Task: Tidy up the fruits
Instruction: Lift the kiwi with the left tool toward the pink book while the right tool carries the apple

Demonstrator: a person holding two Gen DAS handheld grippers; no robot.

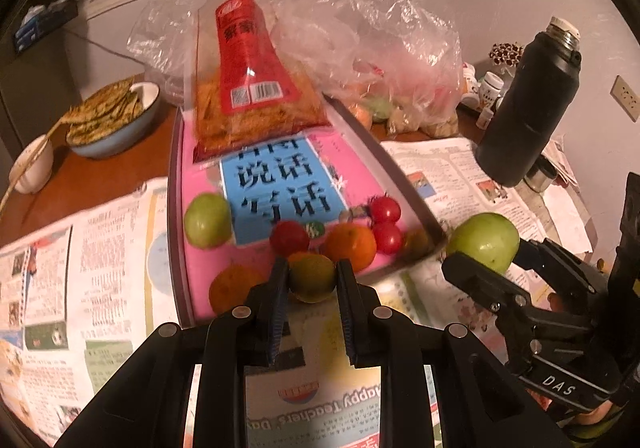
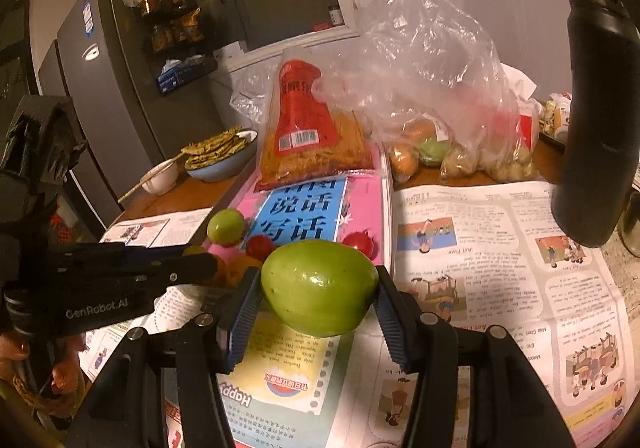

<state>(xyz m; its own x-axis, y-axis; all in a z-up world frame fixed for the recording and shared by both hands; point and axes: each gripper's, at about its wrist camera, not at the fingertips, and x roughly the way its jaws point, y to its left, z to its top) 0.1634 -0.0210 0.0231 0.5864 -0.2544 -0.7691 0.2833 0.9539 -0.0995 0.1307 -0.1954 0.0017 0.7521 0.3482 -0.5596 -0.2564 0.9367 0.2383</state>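
Note:
My left gripper (image 1: 312,280) is shut on a small green-orange fruit (image 1: 312,277) at the near edge of the pink book (image 1: 200,268). On the book lie a green fruit (image 1: 207,220), an orange (image 1: 351,246), another orange (image 1: 234,288) and red tomatoes (image 1: 385,210). My right gripper (image 2: 316,288) is shut on a large green fruit (image 2: 318,284), held above the newspaper (image 2: 500,248) right of the book. That fruit also shows in the left wrist view (image 1: 484,240).
A red snack packet (image 1: 252,88) lies on the book's far end. A clear plastic bag (image 1: 384,60) with produce stands behind. A black flask (image 1: 528,104) stands at right. A bowl of flatbread (image 1: 110,116) and a small white bowl (image 1: 32,168) sit at left.

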